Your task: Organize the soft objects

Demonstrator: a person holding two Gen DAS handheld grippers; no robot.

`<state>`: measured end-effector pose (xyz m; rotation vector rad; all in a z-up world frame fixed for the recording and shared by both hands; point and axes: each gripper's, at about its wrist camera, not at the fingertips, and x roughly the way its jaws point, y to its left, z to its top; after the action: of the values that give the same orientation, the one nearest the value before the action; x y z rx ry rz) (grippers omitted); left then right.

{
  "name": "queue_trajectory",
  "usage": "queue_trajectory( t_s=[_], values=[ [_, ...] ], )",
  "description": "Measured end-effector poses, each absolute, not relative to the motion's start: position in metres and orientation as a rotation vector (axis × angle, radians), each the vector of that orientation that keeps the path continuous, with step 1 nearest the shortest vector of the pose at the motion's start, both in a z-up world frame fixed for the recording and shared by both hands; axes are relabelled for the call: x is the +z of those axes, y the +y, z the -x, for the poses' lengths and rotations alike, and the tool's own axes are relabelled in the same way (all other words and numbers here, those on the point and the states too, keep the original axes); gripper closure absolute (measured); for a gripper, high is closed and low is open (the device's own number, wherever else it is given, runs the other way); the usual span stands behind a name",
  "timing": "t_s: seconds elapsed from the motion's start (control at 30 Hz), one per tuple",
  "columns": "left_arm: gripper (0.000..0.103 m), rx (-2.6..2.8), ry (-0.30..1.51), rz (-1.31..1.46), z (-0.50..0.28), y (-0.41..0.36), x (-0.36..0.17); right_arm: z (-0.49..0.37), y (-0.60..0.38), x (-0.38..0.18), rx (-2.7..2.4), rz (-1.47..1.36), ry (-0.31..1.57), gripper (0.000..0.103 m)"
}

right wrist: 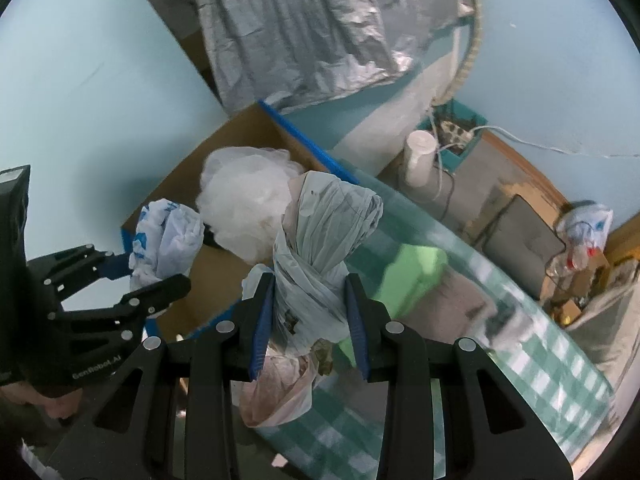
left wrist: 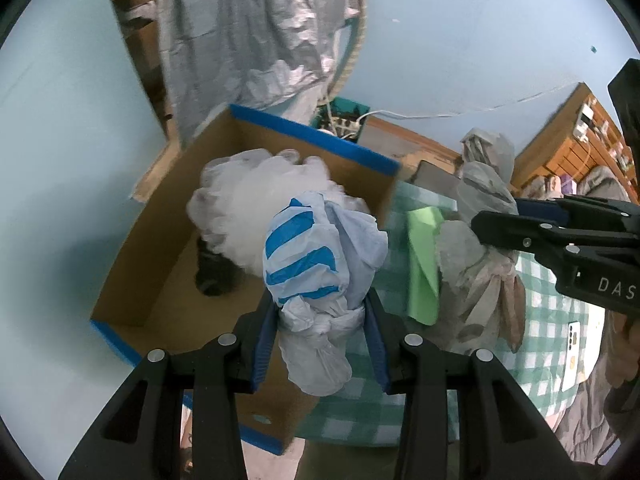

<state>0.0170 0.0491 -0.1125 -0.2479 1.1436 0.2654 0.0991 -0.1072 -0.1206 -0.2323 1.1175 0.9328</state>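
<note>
The blue-striped plastic bag (left wrist: 316, 256), knotted, is clamped by the left gripper (left wrist: 322, 320) just right of the cardboard box (left wrist: 168, 240). The right gripper (right wrist: 308, 300) holds a grey knotted bag (right wrist: 320, 248), farther right over the checkered counter (right wrist: 540, 360).

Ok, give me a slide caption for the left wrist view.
Left hand-held gripper holds knotted blue-striped plastic bag above open cardboard box.

Blue-striped white bag (left wrist: 316, 256), green-checked tablecloth (left wrist: 552, 320)
</note>
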Motion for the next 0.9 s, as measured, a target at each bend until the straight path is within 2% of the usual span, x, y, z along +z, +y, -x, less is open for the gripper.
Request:
queue_trajectory(
  t_s=[0.9],
  values=[
    [0.061,0.352,1.185,0.273,0.008,0.130,-0.145,-0.059,0.012,-0.148,1.028,0.267,1.158,0.070]
  ],
)
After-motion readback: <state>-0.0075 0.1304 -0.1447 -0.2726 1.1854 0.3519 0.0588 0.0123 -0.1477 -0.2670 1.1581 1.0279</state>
